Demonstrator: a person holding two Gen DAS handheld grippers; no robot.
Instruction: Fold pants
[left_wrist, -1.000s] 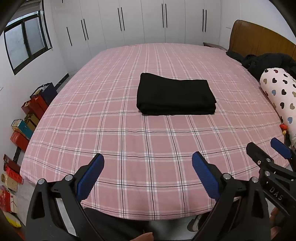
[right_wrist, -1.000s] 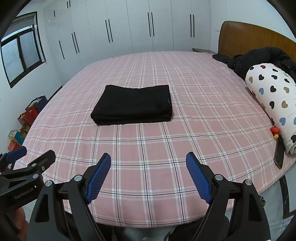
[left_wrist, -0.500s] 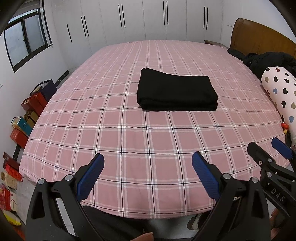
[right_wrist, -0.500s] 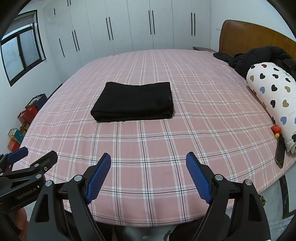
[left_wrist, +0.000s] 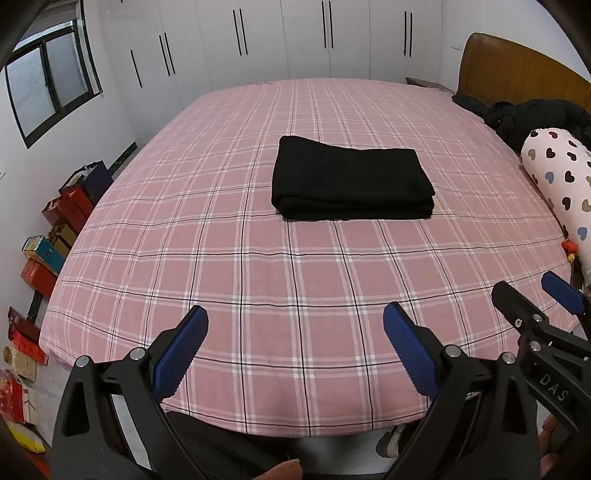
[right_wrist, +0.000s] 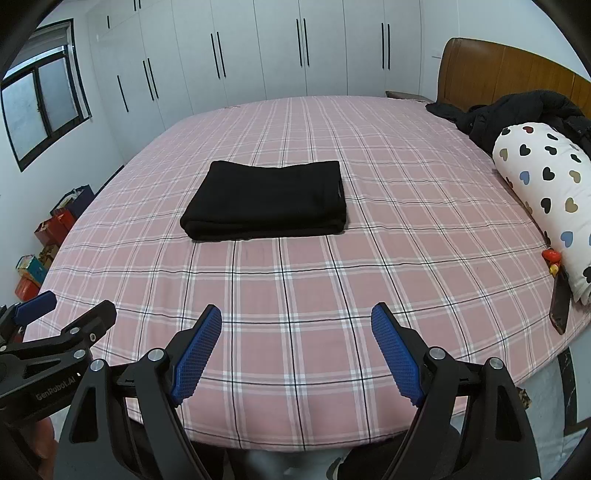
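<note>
1. Left wrist view: the left gripper (left_wrist: 295, 347) is spread wide, empty, at the bed (left_wrist: 258, 295) edge; the folded pants (left_wrist: 351, 184) lie mid-bed, ahead and slightly right, long axis crosswise.
2. Right wrist view: the right gripper (right_wrist: 295, 347) gapes empty; the pants (right_wrist: 266, 201) lie ahead-left, well apart. Neither looks clearly nearer.

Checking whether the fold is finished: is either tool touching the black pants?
Apart. Both wrist views show bare plaid sheet between each open tool, left and right, and the folded pants.

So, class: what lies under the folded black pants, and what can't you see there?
The pants lie flat on the pink plaid sheet, which shows all round them. The sheet directly beneath, and the inner fold layers, are covered.
</note>
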